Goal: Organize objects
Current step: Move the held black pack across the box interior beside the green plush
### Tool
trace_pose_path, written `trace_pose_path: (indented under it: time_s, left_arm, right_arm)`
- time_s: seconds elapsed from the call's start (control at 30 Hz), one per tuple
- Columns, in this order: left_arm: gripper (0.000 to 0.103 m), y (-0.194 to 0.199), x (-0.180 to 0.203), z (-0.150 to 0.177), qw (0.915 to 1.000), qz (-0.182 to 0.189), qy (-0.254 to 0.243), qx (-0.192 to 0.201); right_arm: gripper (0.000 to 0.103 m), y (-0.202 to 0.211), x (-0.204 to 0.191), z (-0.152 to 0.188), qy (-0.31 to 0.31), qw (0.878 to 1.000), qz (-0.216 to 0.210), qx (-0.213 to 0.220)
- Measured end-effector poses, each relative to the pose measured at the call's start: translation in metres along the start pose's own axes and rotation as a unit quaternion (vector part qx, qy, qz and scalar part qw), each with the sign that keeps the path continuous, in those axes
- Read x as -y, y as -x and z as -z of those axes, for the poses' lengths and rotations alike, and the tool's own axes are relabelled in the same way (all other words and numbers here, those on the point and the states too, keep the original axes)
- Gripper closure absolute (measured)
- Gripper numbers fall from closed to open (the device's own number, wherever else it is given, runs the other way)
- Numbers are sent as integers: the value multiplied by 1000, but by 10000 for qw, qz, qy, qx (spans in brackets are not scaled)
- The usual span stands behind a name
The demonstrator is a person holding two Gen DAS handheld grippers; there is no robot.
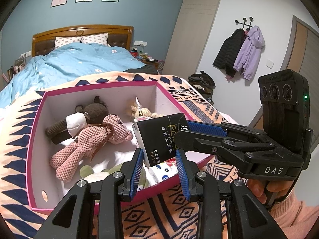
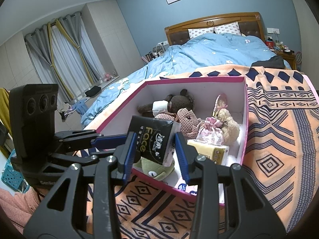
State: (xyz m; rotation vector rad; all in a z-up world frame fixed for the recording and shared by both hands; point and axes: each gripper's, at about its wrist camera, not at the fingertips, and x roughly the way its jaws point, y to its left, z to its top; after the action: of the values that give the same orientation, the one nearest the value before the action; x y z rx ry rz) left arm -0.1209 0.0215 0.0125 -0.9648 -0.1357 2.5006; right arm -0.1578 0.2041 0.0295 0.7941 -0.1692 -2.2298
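A pink-rimmed box (image 1: 99, 85) (image 2: 246, 119) sits on the patterned blanket. Inside lie a pink knitted bear (image 1: 85, 143) (image 2: 187, 121), a brown knitted bear (image 1: 93, 111) (image 2: 179, 101), a small cream bear (image 2: 227, 125), a pink pouch (image 2: 211, 133), a green plush (image 2: 155, 169) and a yellow tissue pack (image 2: 209, 149). My right gripper (image 2: 153, 149) (image 1: 183, 133) is shut on a black tissue pack (image 2: 153, 139) (image 1: 161, 139) and holds it over the box's near corner. My left gripper (image 1: 159, 171) is open and empty beside the pack, above the box's near edge.
The box rests on an orange and navy blanket (image 2: 279, 139) at the foot of a bed with a blue duvet (image 1: 79, 63). A floral tissue pack (image 1: 165, 169) lies in the box's near corner. Coats (image 1: 239, 51) hang on the right wall.
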Motion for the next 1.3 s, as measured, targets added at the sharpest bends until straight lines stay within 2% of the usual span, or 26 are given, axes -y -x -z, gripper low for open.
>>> trace_pose_path:
  time_s: [1.3]
  left_arm:
    - [70, -3, -4, 1, 10000, -23, 42, -23]
  right_arm:
    - [61, -7, 0, -1, -5, 10000, 12, -71]
